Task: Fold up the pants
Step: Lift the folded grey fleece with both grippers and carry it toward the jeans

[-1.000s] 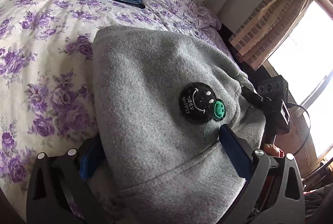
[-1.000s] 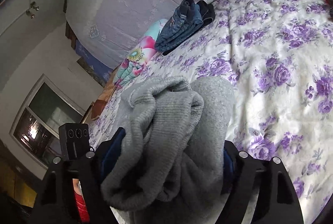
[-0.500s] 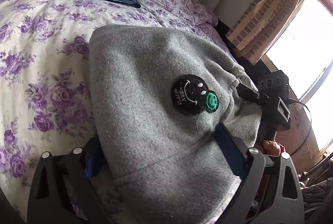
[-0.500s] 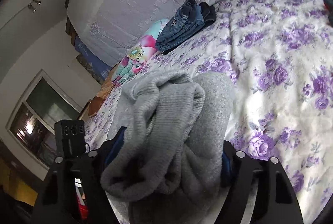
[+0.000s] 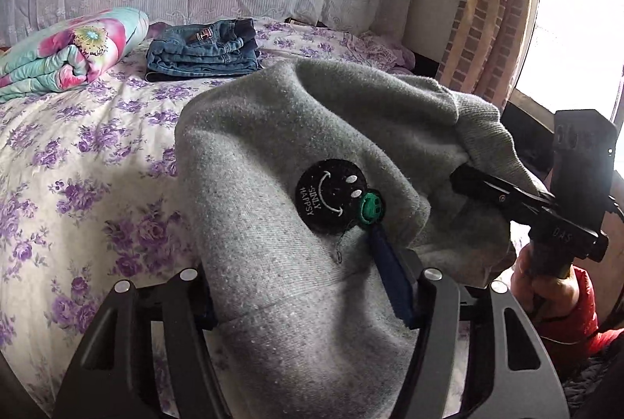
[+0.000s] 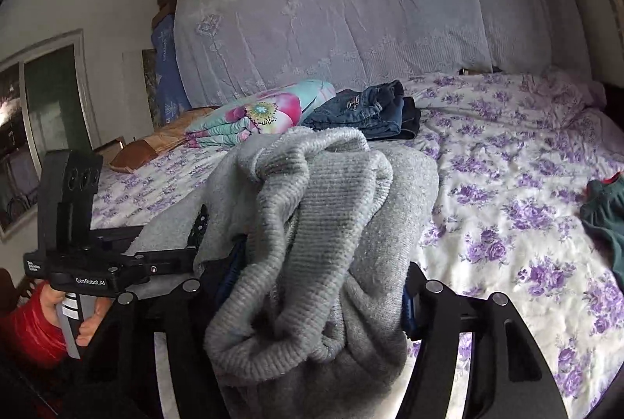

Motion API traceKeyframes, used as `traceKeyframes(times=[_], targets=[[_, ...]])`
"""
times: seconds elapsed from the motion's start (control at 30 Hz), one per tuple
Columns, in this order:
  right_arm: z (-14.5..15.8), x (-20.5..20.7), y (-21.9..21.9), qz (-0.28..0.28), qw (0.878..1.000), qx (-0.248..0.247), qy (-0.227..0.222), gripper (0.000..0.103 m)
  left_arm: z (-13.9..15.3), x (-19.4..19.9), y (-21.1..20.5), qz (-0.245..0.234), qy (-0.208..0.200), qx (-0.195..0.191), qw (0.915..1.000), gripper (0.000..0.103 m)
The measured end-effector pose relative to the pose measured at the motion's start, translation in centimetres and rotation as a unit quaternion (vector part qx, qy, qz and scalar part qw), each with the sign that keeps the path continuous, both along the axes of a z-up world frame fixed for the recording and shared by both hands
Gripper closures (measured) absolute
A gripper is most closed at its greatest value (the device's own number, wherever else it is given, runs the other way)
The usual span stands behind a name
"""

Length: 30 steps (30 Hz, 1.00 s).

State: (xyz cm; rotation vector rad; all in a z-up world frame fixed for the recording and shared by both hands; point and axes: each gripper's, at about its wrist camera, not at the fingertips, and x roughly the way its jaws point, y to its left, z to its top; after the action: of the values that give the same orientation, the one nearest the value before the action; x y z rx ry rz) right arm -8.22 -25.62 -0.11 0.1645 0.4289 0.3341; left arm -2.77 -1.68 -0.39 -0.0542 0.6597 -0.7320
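grey pants bunched between both hand-held grippers, above the bed

grey pants (image 5: 273,154) are gathered into a thick bundle, raised off the bed (image 5: 78,154) near its front edge. black round smiley patch (image 5: 330,196) faces up, small green patch (image 5: 371,210) touching its lower right.

left hand-held gripper (image 5: 308,286): jaws closing, fleece filling the gap between them; blue pad (image 5: 390,274) pressed against the cloth on one side, the other pad hidden under the fabric. it has hold of the patch end.

right hand-held gripper (image 6: 316,286): jaws closing, ribbed waistband or cuff end of the pants (image 6: 312,224) wadded between them and spilling over the front. cloth gripped.

person's hand (image 5: 546,286) in a red sleeve holds the right tool's handle, seen from the left wrist.

back edge of the bed: folded jeans (image 5: 202,48), beside them a rolled floral quilt (image 5: 66,52) toward the back left corner. dark green garment (image 6: 604,216) lies at the bed's right edge, well apart.
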Motion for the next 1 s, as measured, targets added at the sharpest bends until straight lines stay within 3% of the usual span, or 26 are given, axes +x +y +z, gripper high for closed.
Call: traceKeyframes(times=[0.1, 0.23, 0.4, 0.53, 0.73, 1.0], targets=[[3.1, 0.8, -0.4, 0.005, 1.0, 0.004, -0.023, 0.039, 2.3, 1.1, -0.1, -0.003, -0.016, -0.01, 0.9998, 0.045], [10.0, 4.1, -0.5, 0.008, 0.997, -0.015, -0.072, 0.039, 8.6, 3.8, -1.2, 0.005, -0.095, 0.005, 0.9955, 0.045], [18.2, 12.4, -0.6, -0.006, 0.991, -0.016, -0.132, 0.039, 17.4, 11.5, -2.0, 0.041, -0.167, 0.006, 0.9851, 0.045], [21.3, 20.5, -0.2, -0.025, 0.987, -0.021, -0.157, 0.039, 21.0, 19.0, -2.3, 0.078, -0.183, 0.005, 0.98, 0.045], [19.2, 32.2, -0.8, -0.037, 0.988, 0.02, -0.146, 0.038, 20.3, 29.1, -2.6, 0.128, -0.179, 0.007, 0.9755, 0.045], [10.9, 45.0, -0.9, -0.074, 0.992, 0.036, -0.091, 0.039, 12.3, 41.9, -3.5, 0.168, -0.111, -0.011, 0.9794, 0.045]])
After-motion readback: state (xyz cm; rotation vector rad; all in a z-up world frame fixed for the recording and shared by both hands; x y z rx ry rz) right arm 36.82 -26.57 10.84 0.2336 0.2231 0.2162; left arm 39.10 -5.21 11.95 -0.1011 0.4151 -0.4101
